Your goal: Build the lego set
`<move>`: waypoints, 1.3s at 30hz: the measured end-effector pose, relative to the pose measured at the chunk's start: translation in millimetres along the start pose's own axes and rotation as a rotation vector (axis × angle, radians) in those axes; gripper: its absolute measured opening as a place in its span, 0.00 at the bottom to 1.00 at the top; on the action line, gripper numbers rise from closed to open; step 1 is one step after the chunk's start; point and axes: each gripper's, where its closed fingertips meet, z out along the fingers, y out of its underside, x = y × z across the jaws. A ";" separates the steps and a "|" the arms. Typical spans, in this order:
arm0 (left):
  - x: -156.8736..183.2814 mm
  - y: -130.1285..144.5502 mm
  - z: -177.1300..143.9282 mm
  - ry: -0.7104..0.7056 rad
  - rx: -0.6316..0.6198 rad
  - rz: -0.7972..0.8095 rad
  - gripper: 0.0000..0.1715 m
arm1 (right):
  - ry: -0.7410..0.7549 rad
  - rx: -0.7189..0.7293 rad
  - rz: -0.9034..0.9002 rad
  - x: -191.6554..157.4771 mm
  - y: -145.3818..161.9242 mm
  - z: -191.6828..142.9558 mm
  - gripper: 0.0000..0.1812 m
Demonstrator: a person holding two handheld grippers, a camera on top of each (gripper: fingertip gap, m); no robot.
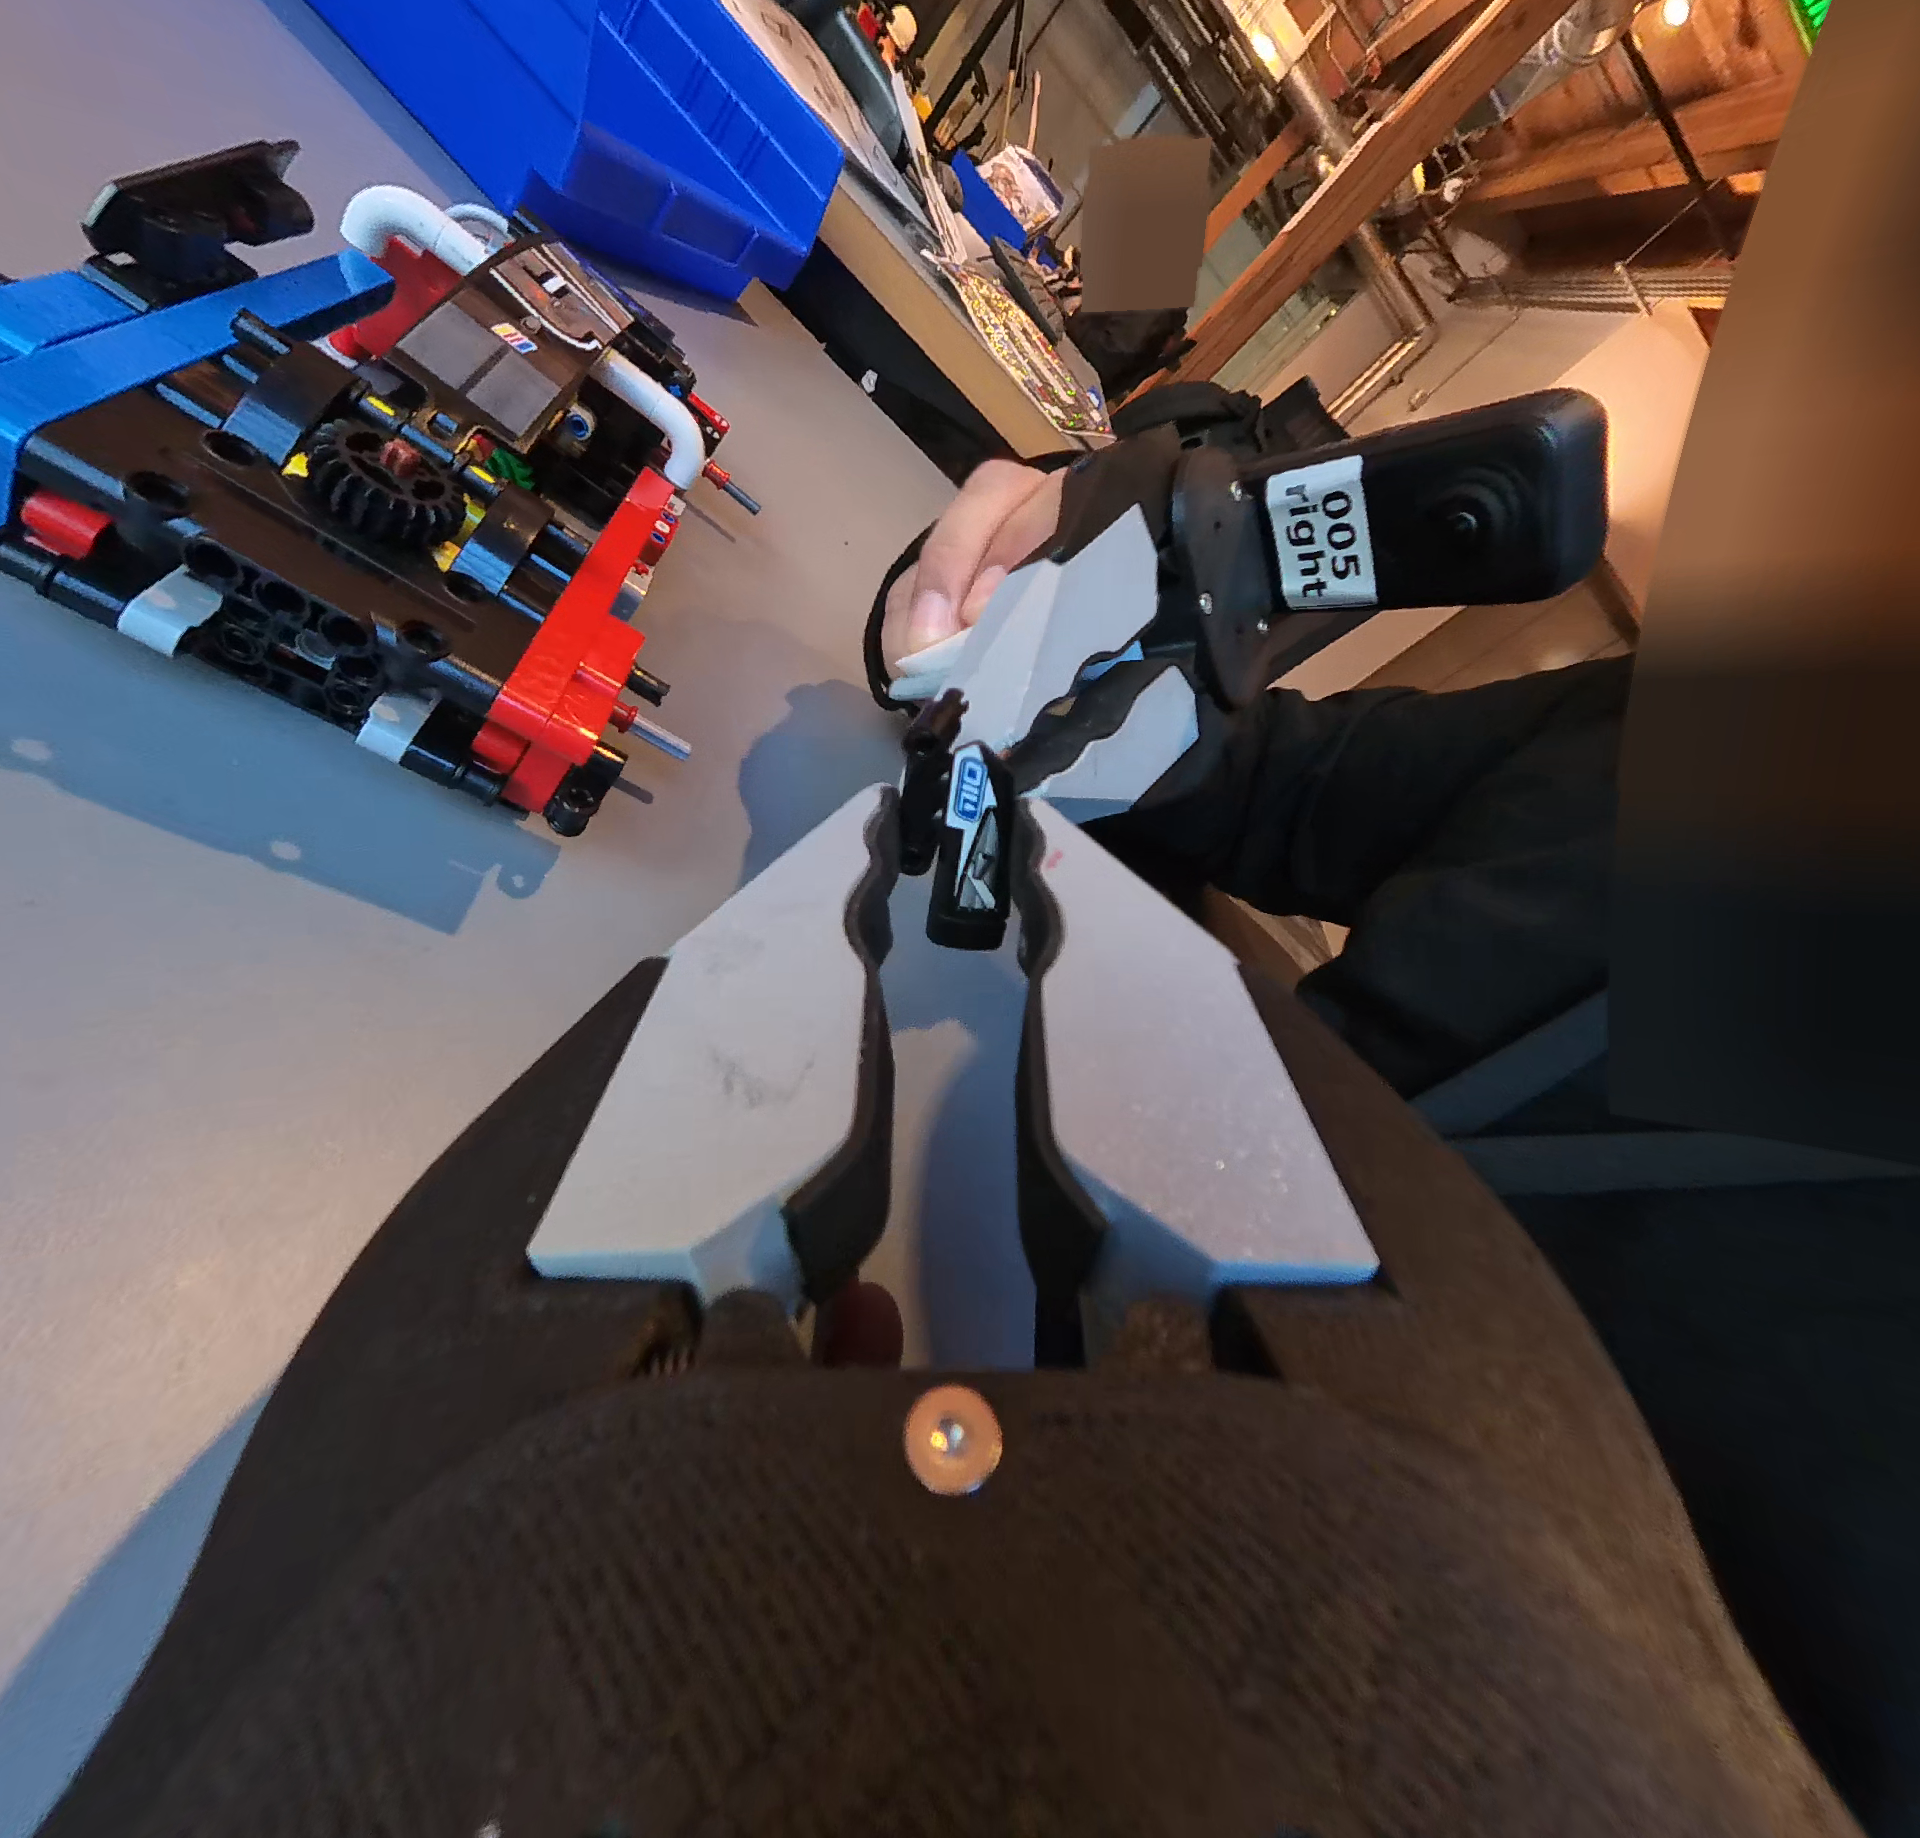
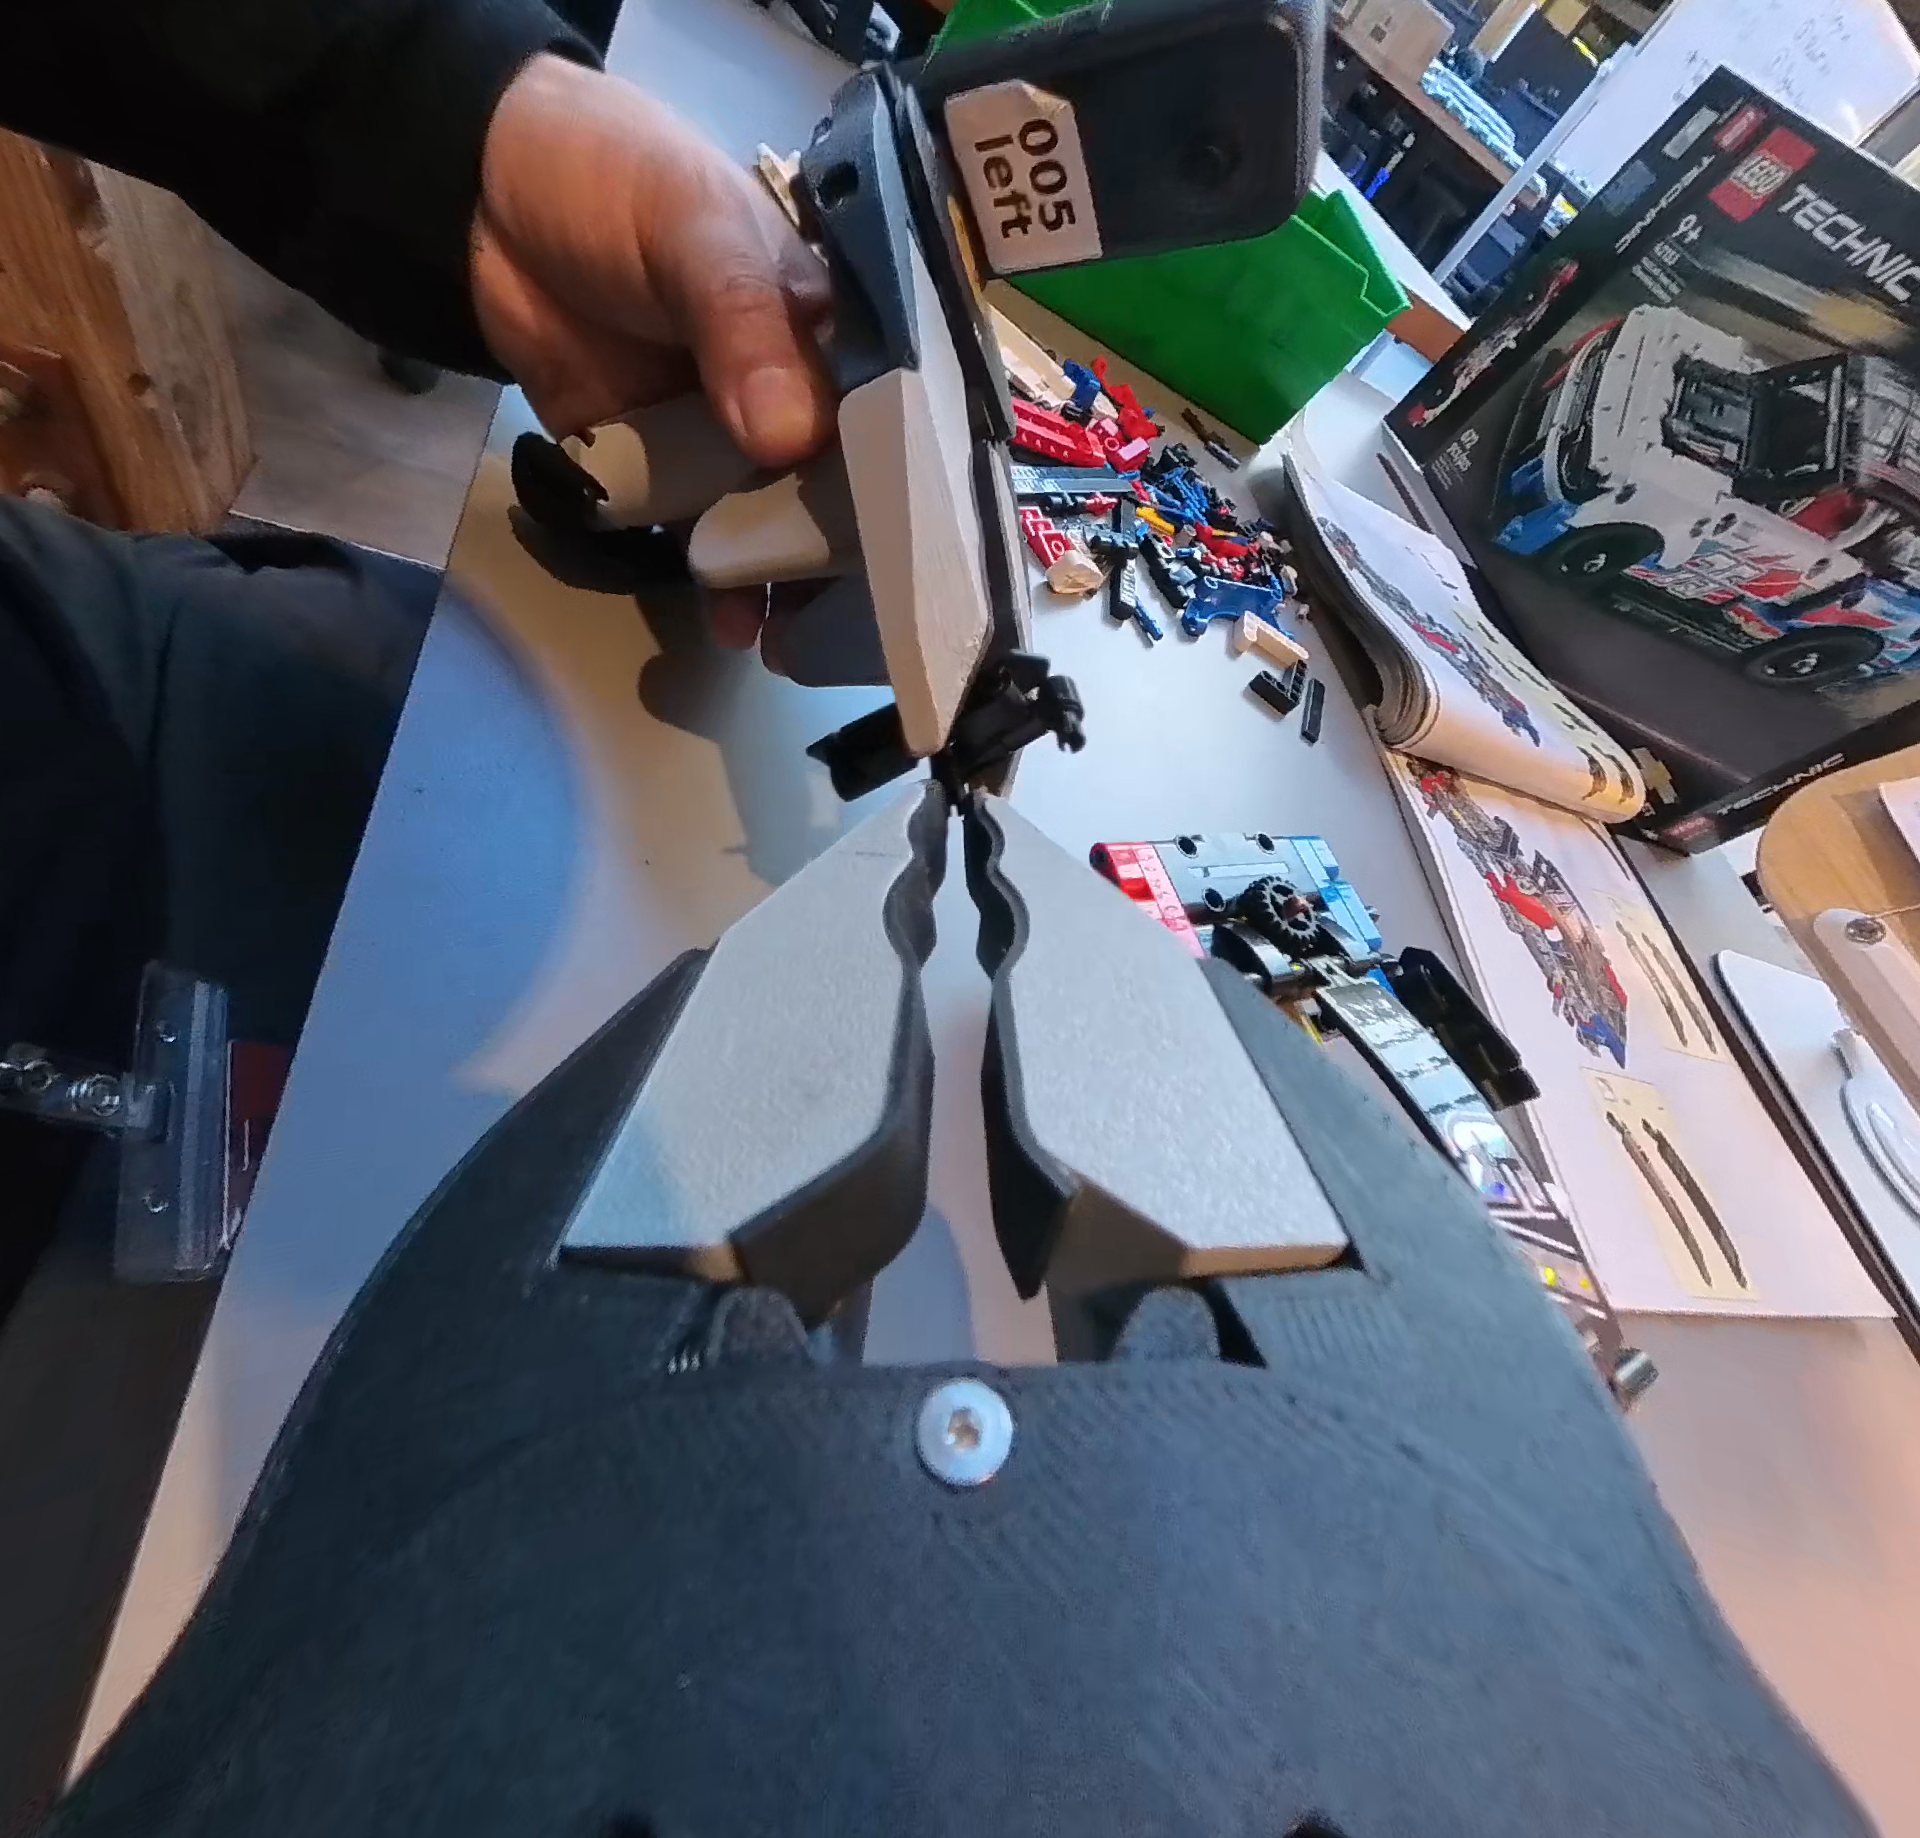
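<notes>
My left gripper [image 1: 954, 824] is shut on a small black Lego piece [image 1: 971, 858] with a blue and white sticker, held in the air above the table's near edge. My right gripper [image 2: 956, 801] comes from the opposite side, its tips pinched on a small black pin [image 2: 951, 778] at the end of that piece [image 2: 1013, 713]. In the left wrist view the right gripper [image 1: 940, 692] meets the pin [image 1: 933, 728] tip to tip. The partly built car model [image 1: 364, 500] in blue, black and red lies on the grey table, and also shows in the right wrist view [image 2: 1299, 915].
A pile of loose bricks [image 2: 1164, 531] lies beyond the grippers. An open instruction booklet [image 2: 1455, 666], the set's box [image 2: 1714, 438] and a paper sheet [image 2: 1621, 1061] are at the right. Green bins [image 2: 1195, 313] and a blue bin [image 1: 582, 74] stand at the back. Less than 4 cm separates the two grippers' tips.
</notes>
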 end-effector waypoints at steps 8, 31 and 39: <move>0.8 0.6 1.5 -0.034 0.038 0.027 0.11 | -0.003 -0.035 -0.011 -1.9 1.9 -0.9 0.00; 0.7 3.0 -0.3 -0.090 0.030 0.104 0.11 | -0.056 -0.045 0.101 -8.0 1.8 2.0 0.00; -7.9 1.4 -3.8 -0.110 0.038 0.047 0.11 | -0.081 -0.004 0.159 -3.5 3.5 9.0 0.00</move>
